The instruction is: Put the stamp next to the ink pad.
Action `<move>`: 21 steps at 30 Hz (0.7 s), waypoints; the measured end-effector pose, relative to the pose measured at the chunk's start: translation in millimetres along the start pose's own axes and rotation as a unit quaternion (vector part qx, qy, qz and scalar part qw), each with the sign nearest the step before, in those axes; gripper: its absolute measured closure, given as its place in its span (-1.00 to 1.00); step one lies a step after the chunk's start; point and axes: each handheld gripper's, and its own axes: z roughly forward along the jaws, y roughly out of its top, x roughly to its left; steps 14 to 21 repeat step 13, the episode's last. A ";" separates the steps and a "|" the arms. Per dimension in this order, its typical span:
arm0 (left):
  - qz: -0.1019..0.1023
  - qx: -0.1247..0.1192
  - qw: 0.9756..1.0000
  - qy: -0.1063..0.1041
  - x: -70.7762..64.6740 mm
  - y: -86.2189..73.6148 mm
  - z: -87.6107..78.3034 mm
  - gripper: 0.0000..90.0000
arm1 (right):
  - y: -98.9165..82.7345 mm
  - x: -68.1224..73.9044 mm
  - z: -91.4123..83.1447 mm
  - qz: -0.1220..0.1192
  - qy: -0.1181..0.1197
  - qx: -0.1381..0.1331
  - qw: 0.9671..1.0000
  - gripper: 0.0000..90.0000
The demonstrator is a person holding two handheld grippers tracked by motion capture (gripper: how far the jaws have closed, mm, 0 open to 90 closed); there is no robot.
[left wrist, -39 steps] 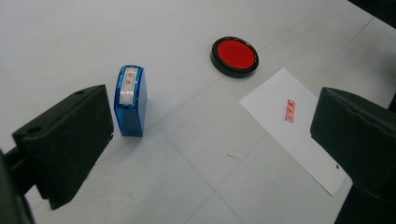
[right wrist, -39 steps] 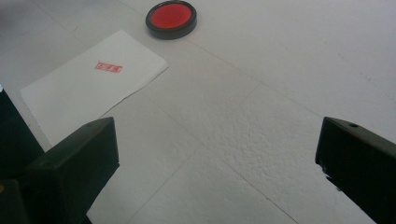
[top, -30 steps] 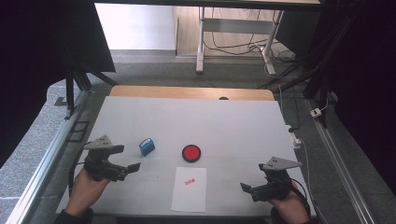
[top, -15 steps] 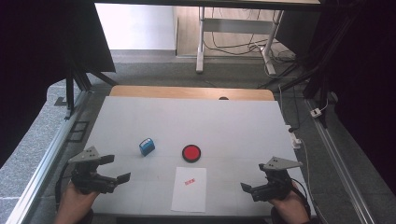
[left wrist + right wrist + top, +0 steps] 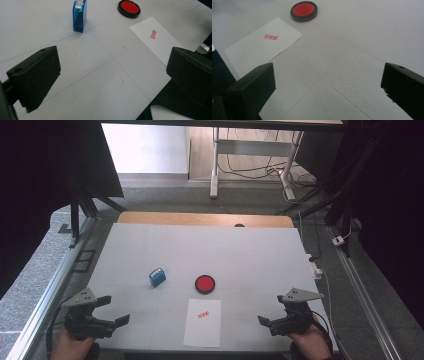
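Left gripper [image 5: 112,312] spread wide, holding nothing, at the table's near corner; right gripper [image 5: 270,324] likewise spread and idle. Blue stamp [image 5: 80,15] upright ahead of the left jaws, ink pad [image 5: 129,7] beyond, stamped paper [image 5: 160,41] alongside. Stamping apparently done; next, probably nothing beyond resting.

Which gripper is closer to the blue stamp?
Left. The left gripper sits below-left of the blue stamp; the right gripper is far across, beyond the paper.
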 end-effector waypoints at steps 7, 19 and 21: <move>-0.006 0.013 1.000 0.021 0.9 -5.6 -4.2 -1.00 | 0.4 0.7 0.4 -0.001 -0.001 0.003 1.000 -1.00; -0.010 0.016 1.000 0.023 1.5 -4.9 -3.1 -1.00 | 0.3 0.9 0.9 -0.004 -0.002 0.004 1.000 -1.00; -0.010 0.016 1.000 0.023 1.5 -4.9 -3.1 -1.00 | 0.3 0.9 0.9 -0.004 -0.002 0.004 1.000 -1.00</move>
